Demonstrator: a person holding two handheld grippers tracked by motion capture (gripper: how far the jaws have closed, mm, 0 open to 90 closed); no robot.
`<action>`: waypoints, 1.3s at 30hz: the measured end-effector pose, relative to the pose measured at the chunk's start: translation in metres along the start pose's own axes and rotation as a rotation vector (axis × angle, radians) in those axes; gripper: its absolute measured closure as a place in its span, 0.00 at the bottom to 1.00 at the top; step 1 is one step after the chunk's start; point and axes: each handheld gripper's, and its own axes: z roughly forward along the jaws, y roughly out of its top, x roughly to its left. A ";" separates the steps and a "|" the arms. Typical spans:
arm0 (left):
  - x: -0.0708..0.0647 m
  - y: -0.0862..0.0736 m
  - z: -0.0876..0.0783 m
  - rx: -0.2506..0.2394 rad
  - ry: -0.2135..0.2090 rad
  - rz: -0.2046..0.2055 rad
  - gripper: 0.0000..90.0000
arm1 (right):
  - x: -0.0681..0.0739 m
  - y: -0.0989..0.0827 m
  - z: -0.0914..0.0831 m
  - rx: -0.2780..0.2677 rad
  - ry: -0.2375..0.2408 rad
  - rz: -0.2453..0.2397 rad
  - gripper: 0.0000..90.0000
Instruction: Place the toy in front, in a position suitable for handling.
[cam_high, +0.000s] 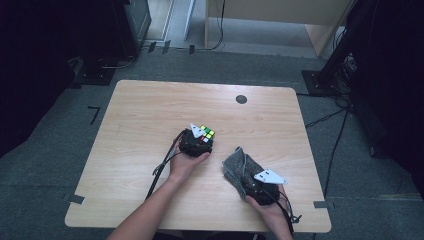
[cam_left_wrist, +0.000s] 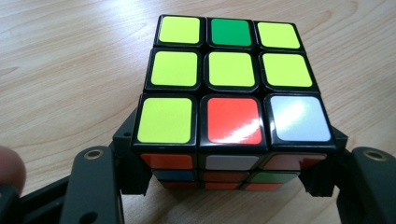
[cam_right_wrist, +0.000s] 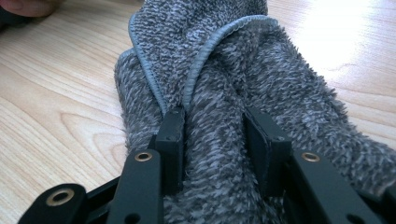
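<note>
The left gripper is held near the table's middle, its jaws clamped on something's two sides, the left forearm stretched in from below. The right gripper is kept lower right, its jaws pinched shut on something

A lab-like room: grey carpet, taped floor marks, trailing cables, dark equipment stands.

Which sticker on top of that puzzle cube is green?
On the Rubik's cube, the middle sticker of the far row; yellow ones flank it, and the red and white sit nearest the jaws.
</note>
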 end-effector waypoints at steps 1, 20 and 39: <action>-0.001 0.000 -0.001 0.000 0.004 0.013 0.37 | 0.000 0.000 0.000 0.000 0.000 -0.001 0.68; 0.016 -0.018 -0.078 -0.086 -0.164 0.076 0.38 | 0.005 0.017 -0.022 -0.076 0.031 -0.033 0.33; 0.019 -0.058 -0.149 -0.131 -0.155 0.124 0.37 | -0.011 0.046 -0.018 0.024 0.026 0.041 0.34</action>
